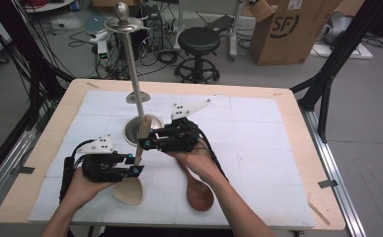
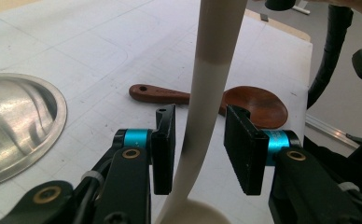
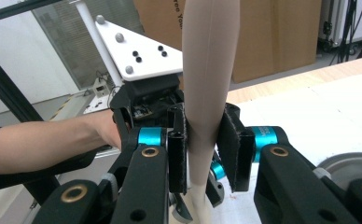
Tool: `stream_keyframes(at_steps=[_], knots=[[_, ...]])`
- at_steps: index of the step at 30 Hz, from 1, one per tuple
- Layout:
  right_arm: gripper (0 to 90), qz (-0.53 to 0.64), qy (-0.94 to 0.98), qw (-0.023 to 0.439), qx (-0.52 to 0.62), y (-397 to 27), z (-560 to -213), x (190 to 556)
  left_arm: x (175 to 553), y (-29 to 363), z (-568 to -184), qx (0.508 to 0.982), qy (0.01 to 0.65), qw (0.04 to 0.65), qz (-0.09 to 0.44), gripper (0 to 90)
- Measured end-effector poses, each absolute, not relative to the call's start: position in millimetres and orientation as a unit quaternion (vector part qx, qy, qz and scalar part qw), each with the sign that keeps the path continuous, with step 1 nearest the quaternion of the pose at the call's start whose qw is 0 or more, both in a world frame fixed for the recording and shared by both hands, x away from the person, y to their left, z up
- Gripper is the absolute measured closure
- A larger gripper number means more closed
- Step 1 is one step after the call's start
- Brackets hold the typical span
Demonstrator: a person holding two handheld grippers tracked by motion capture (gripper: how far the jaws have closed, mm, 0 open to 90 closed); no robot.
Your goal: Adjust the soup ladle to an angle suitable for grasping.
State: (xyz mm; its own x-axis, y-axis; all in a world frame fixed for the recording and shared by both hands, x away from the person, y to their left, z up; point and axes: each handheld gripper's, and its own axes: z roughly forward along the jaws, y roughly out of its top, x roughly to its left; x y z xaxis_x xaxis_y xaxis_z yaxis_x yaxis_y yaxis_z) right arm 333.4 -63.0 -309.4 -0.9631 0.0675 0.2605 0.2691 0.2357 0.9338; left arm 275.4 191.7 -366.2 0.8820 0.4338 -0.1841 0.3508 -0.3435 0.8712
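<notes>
A pale wooden spoon (image 1: 129, 190) stands nearly upright, bowl down by the mat and handle leaning up toward the metal stand (image 1: 134, 74). My right gripper (image 1: 145, 141) is shut on the upper handle; in the right gripper view both pads (image 3: 178, 140) press the pale spoon (image 3: 209, 56). My left gripper (image 1: 136, 164) sits lower on the same handle. In the left gripper view its jaws (image 2: 199, 113) straddle the pale spoon (image 2: 214, 46) with a gap showing at the right pad (image 2: 244, 149), so it is open. A dark brown spoon (image 1: 200, 193) lies flat on the mat.
The stand's round steel base (image 2: 20, 116) lies just left of the spoon, with its pole and top disc (image 1: 123, 23) rising behind. A white gridded mat (image 1: 258, 148) covers the wooden table. A black stool (image 1: 198, 42), a cardboard box (image 1: 288, 29) and cables sit on the floor beyond.
</notes>
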Motion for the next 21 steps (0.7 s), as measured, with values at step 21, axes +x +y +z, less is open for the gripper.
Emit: stream_keyframes(at_steps=[21], knots=[[68.8, -0.603, -0.787, 0.037, -0.124, -49.3, -324.8, 323.8, 272.2, 191.9, -364.5, 0.813, 0.250, 0.520, 0.070, 78.2]])
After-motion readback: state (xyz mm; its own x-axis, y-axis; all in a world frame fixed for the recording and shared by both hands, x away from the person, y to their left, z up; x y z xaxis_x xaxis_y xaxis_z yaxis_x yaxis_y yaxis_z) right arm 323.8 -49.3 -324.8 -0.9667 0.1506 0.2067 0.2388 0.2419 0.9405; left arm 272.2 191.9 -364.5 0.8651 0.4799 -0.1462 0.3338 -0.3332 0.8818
